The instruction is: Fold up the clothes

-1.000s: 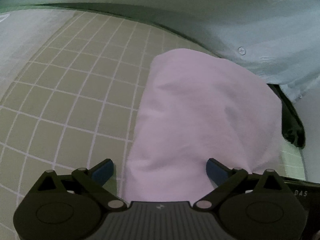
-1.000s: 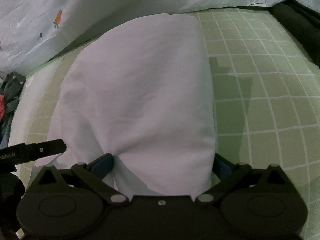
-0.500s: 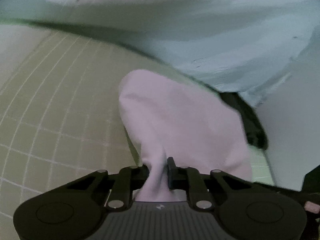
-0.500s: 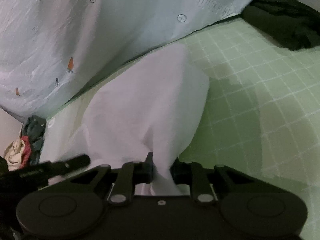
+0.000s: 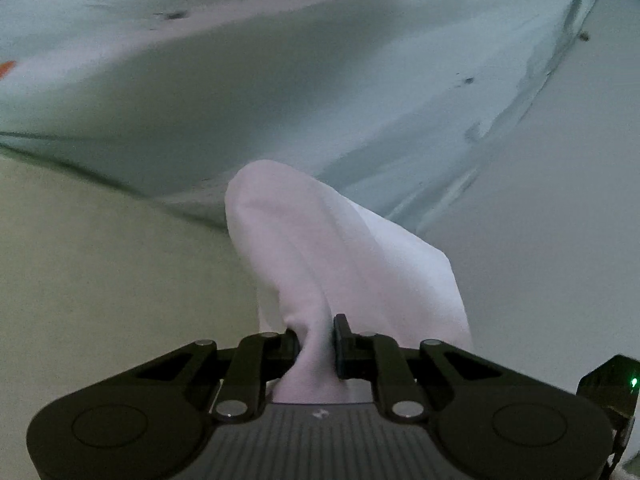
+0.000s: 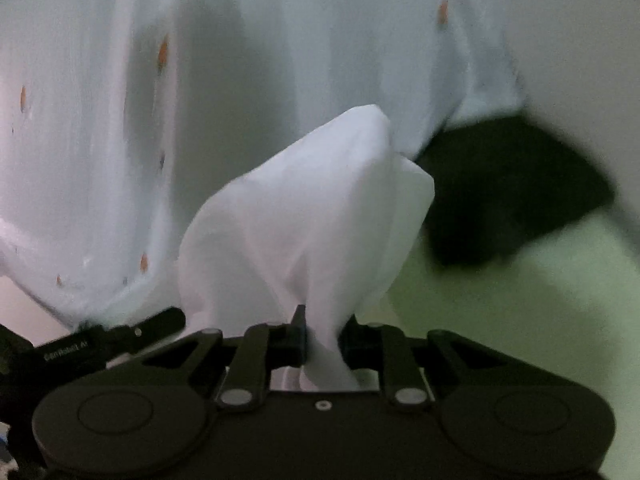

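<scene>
Between my left hand-held gripper [image 5: 316,344] and right hand-held gripper [image 6: 322,340], both clamped on bunched edges, the white garment [image 5: 344,248] sags limp and light.

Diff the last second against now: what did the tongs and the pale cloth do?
Both tongs went from open around the pale pink-white cloth to clamped: left tongs and right tongs each pinch a bunched edge of the cloth and have lifted it off the green gridded mat. The carrot-print sheet and black garment stay put.
</scene>
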`<state>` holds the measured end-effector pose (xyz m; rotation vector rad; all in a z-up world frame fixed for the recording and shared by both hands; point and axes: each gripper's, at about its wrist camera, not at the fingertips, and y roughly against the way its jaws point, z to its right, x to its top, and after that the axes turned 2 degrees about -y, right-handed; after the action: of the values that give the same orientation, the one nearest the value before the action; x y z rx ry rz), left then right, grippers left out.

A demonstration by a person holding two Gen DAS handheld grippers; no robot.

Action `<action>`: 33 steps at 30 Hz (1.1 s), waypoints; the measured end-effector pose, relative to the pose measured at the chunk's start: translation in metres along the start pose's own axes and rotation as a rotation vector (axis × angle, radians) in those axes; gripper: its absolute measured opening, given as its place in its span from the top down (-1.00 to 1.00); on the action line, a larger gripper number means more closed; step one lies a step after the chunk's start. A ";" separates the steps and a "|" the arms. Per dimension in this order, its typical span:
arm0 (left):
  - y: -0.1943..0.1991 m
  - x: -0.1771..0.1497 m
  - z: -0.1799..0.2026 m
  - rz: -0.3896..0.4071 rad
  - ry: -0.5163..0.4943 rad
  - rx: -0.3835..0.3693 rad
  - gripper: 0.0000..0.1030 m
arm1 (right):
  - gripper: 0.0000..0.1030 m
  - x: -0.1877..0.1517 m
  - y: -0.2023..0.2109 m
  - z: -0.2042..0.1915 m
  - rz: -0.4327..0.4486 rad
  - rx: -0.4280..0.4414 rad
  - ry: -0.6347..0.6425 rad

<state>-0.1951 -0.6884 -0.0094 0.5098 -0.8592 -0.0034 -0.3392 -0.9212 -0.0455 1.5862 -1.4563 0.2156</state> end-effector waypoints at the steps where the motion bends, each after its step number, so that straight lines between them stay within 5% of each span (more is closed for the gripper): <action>1: -0.016 0.004 0.014 0.012 -0.001 -0.018 0.69 | 0.67 0.018 0.005 0.009 0.025 -0.010 0.019; 8: -0.134 0.038 0.093 0.051 -0.016 -0.065 0.63 | 0.63 0.136 -0.008 0.065 0.150 -0.102 0.144; 11: -0.190 0.048 0.098 -0.008 -0.052 0.032 0.31 | -0.11 0.166 -0.060 0.091 0.144 -0.239 0.204; 13: -0.223 0.043 0.097 -0.086 -0.089 0.139 0.16 | -0.25 0.169 -0.096 0.100 0.122 -0.376 0.251; 15: -0.244 0.032 0.094 -0.131 -0.129 0.217 0.11 | -0.42 0.158 -0.117 0.104 0.126 -0.427 0.270; 18: -0.244 0.011 0.083 -0.153 -0.180 0.236 -0.40 | -0.69 0.121 -0.132 0.108 0.120 -0.394 0.247; 23: -0.233 -0.012 0.070 -0.208 -0.189 0.276 -0.49 | -0.72 0.058 -0.130 0.117 0.104 -0.377 0.127; 27: -0.203 -0.023 0.070 -0.219 -0.226 0.288 -0.59 | -0.95 0.036 -0.103 0.108 0.074 -0.421 0.119; 33: -0.135 -0.033 0.081 -0.128 -0.289 0.236 -0.97 | -0.99 -0.008 -0.038 0.077 0.095 -0.517 0.260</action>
<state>-0.2487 -0.8353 -0.0478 0.7982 -1.1153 -0.0955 -0.3437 -0.9765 -0.1115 1.0312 -1.2570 0.0846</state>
